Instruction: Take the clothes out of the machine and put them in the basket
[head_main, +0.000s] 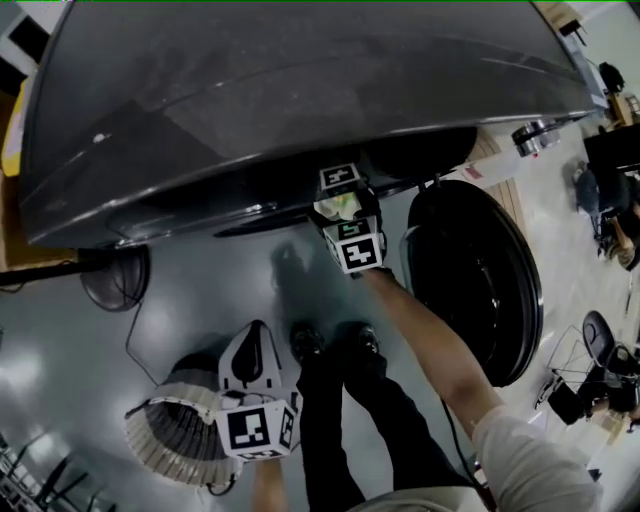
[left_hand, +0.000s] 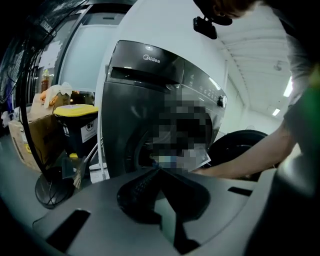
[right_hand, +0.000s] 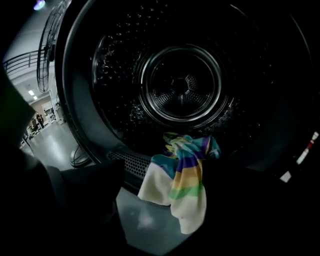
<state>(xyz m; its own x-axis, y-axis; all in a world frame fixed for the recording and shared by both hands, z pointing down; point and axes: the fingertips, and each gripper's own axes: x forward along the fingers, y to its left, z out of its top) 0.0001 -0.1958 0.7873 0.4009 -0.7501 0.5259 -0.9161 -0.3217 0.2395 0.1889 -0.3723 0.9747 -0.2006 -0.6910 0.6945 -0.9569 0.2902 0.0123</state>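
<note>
A striped cloth in white, teal, purple, yellow and green hangs over the lower rim of the dark drum. My right gripper is at the drum mouth, open wide, with the cloth between its dark fingers but not pressed. In the head view the right gripper reaches under the front of the grey washing machine. My left gripper is shut and empty, above the white ribbed basket on the floor. In its own view the left gripper points at the machine.
The round machine door stands open to the right of the opening. A fan base and its cable lie on the floor at the left. A black bin with a yellow lid and a cardboard box stand left of the machine.
</note>
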